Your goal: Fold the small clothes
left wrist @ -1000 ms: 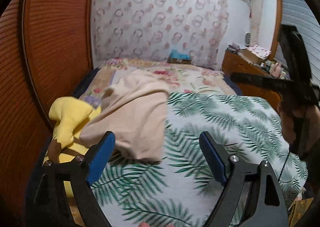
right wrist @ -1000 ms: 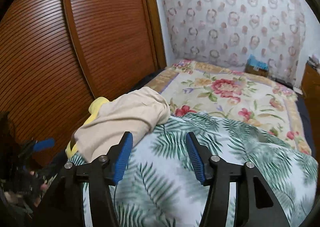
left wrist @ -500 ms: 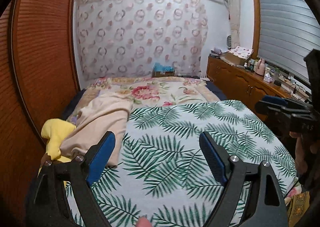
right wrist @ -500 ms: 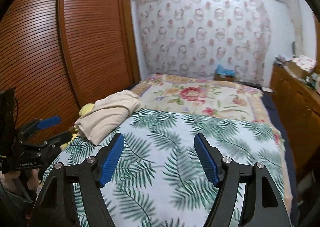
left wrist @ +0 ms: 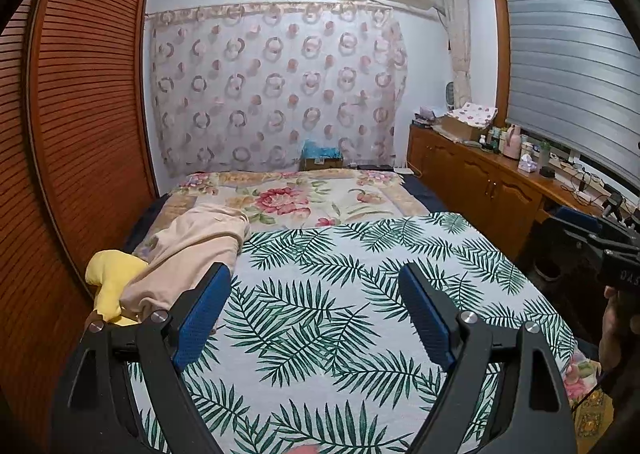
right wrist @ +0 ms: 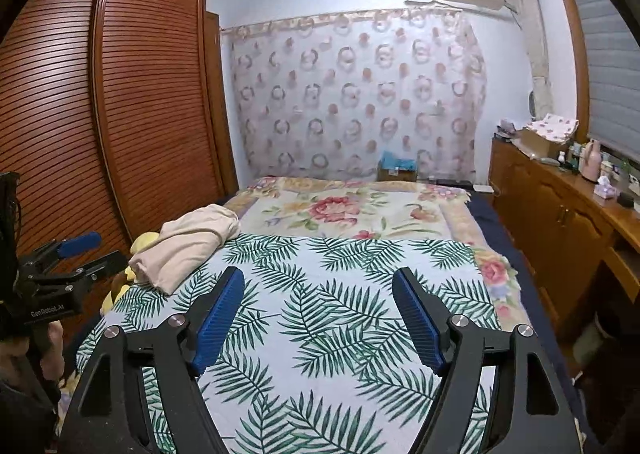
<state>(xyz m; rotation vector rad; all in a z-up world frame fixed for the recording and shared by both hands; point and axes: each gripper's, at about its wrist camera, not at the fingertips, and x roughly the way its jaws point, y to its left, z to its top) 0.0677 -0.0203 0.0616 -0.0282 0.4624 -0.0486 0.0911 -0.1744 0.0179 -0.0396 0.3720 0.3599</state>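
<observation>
Two blue-padded black grippers, left gripper point(left wrist: 314, 308) wide and empty, right gripper point(right wrist: 318, 312) opening, empty. Folded beige cloth garment point(right wrist: 188, 244) lies at the palm-leaf bedspread's point(right wrist: 340, 318) left edge; only the left view shows the yellow plush toy point(left wrist: 114, 278) fully.

— What does the left tool point(left wrist: 316, 310) look like up close?

— Two black fingers, each built as an open triangular frame, with a ribbed blue pad point(left wrist: 200, 318) on its inner face. Two silver round screw heads sit on each finger, just behind the pad.

— And the right tool point(right wrist: 318, 314)?

— The same make: black frames, ribbed blue pads point(right wrist: 218, 320), silver screws behind them.

— Any markings?

— Seen from the right tool's side, the left one's black body carries white lettering, "GenRobot.AI". From the left tool's side, the right one's body shows pale letters, too small to read whole. A thin black cable runs beside the left one's body.
</observation>
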